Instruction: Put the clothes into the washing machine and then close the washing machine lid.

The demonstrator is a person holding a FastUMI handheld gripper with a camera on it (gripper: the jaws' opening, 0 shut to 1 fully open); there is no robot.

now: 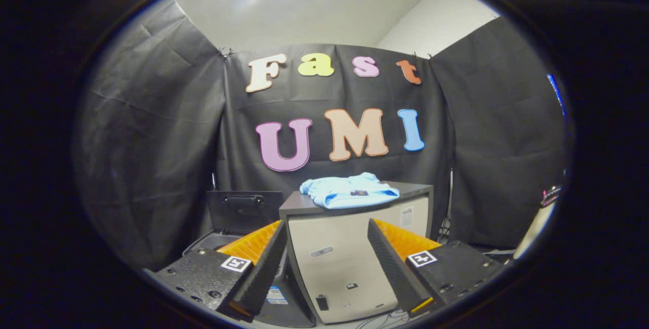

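Note:
A light blue folded garment lies on the dark top of a white cabinet, beyond my fingers. To the cabinet's left stands the washing machine, its dark lid raised upright at the back. My gripper is open, with the cabinet's white front showing between its two fingers and nothing held. The fingers sit well below and short of the garment.
Black cloth walls close the booth behind and on both sides. A white cylindrical object stands at the right. Cables lie on the floor in front of the cabinet.

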